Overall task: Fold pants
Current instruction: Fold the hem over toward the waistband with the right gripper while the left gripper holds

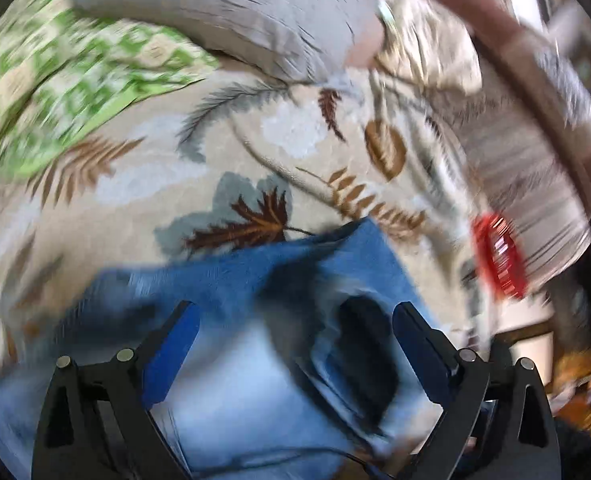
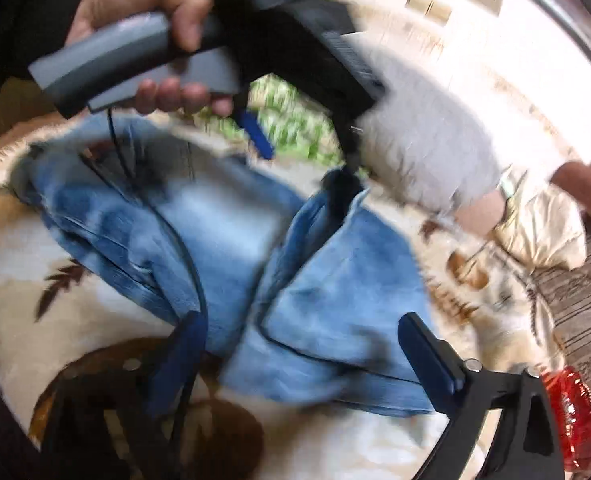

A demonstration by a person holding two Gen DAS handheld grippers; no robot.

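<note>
Cream bedspread printed with brown and grey leaves (image 1: 295,152), spread wide under daylight. Toward its far edge, a grey wrinkled pillow (image 1: 231,12); beside it on the left, a green-and-white patterned cloth (image 1: 55,80). At the right edge, a brown-and-cream striped fabric (image 2: 583,304), a crumpled cream cloth (image 2: 543,224) and a red shiny object (image 2: 571,412), too blurred to identify. Bright pale floor (image 2: 475,40) beyond.

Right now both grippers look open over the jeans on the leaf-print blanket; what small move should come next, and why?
Probably lower the left gripper onto the jeans and close on an edge. Both sets of jaws stand wide with no denim pinched, the right gripper included, and the jeans lie bunched and creased on the blanket, not yet a flat fold. The frames are blurred, so which edge is best is unclear.
</note>
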